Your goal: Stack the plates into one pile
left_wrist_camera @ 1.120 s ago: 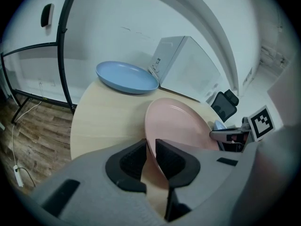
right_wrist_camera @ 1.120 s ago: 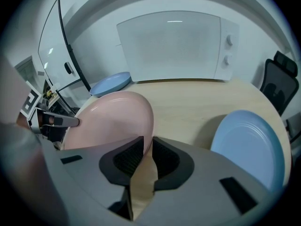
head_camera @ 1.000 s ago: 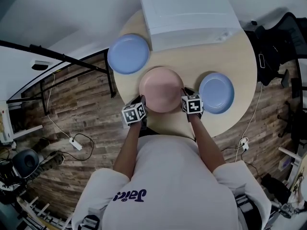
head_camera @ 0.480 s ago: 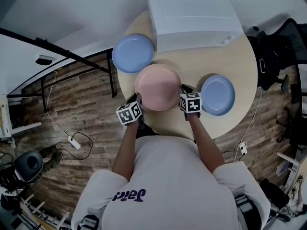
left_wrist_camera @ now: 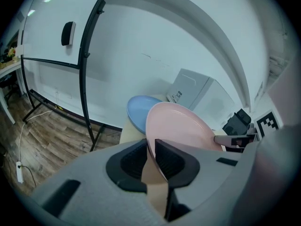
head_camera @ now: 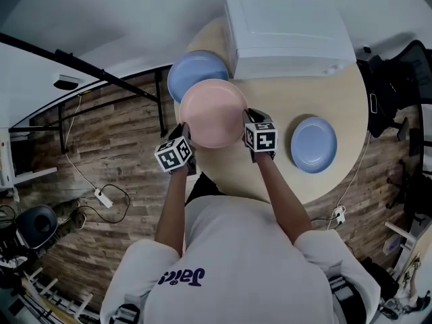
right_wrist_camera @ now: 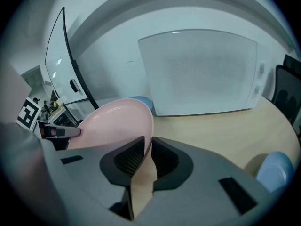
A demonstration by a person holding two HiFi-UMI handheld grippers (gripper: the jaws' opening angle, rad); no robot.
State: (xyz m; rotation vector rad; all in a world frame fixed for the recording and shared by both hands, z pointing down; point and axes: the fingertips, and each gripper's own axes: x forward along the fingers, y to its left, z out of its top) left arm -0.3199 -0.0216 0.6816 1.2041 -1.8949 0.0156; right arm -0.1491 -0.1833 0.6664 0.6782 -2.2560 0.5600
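A pink plate (head_camera: 212,112) hangs above the round table (head_camera: 283,120), held by its rim on both sides. My left gripper (head_camera: 183,135) is shut on the plate's left rim (left_wrist_camera: 155,140); my right gripper (head_camera: 247,125) is shut on its right rim (right_wrist_camera: 148,142). The pink plate partly overlaps a blue plate (head_camera: 192,73) at the table's far left, also visible beyond it in the left gripper view (left_wrist_camera: 138,111). A second blue plate (head_camera: 314,144) lies on the table at the right, and shows at the lower right of the right gripper view (right_wrist_camera: 276,172).
A white box-shaped appliance (head_camera: 287,29) stands at the back of the table (right_wrist_camera: 202,72). A black metal frame (head_camera: 88,73) runs along the wall at the left. Cables and a power strip (head_camera: 101,198) lie on the wooden floor. A dark chair (head_camera: 405,66) stands at the right.
Both grippers have carried the pink plate up and to the left, from the table's middle to over the far-left blue plate. The right blue plate has stayed put.
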